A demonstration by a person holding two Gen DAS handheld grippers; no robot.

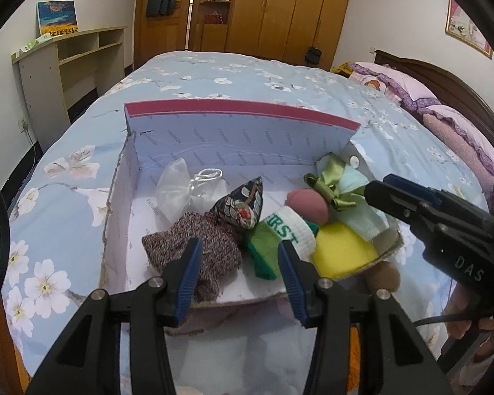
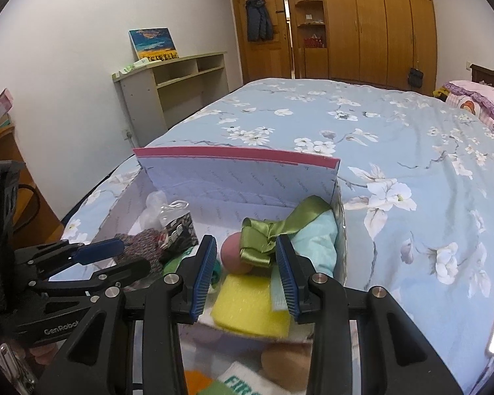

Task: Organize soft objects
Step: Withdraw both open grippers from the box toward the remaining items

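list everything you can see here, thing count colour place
box: 1, white inside, pink top edge, on the bed
mesh pouch: 1, white, back left in the box
triangular pouch: 1, dark patterned, middle of the box
knit piece: 1, speckled maroon, front left in the box
sock: 1, green with white cuff, front middle of the box
sponge: 1, yellow, front right in the box
pink puff: 1, behind the sponge
ribbon bow: 1, olive green, right side
bed cover: 1, blue floral
shelf: 1, beige, by the wall
left gripper: black, blue pads, open
right gripper: same, open
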